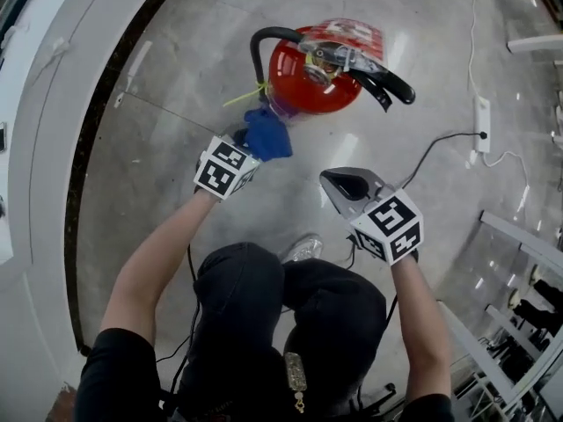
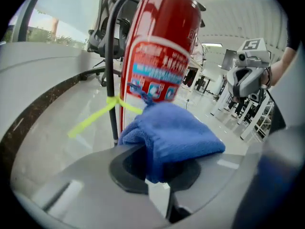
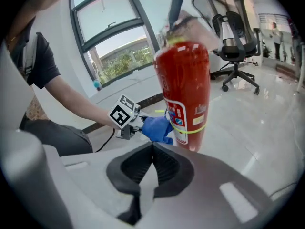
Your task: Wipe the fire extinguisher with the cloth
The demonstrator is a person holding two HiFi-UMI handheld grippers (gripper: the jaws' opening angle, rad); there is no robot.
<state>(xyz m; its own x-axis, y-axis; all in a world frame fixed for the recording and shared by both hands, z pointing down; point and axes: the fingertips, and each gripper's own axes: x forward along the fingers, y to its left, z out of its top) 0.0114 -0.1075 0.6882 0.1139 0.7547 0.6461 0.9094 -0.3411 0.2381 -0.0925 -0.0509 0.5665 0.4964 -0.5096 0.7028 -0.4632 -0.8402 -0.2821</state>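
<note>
On the pale glossy floor (image 1: 158,86), 1 red fire extinguisher (image 1: 308,86) stands upright, a black hose (image 2: 110,56) running down its side. The left gripper (image 2: 158,178) is clamped on the blue cloth (image 2: 171,132), held just beside the cylinder's label; whether they touch is unclear. The right gripper (image 3: 152,147) has its 2 jaws pressed together on nothing, apart from the extinguisher.

No legible txt; label (image 2: 159,73) on fire extinguisher (image 2: 164,23) too blurred to read
</note>
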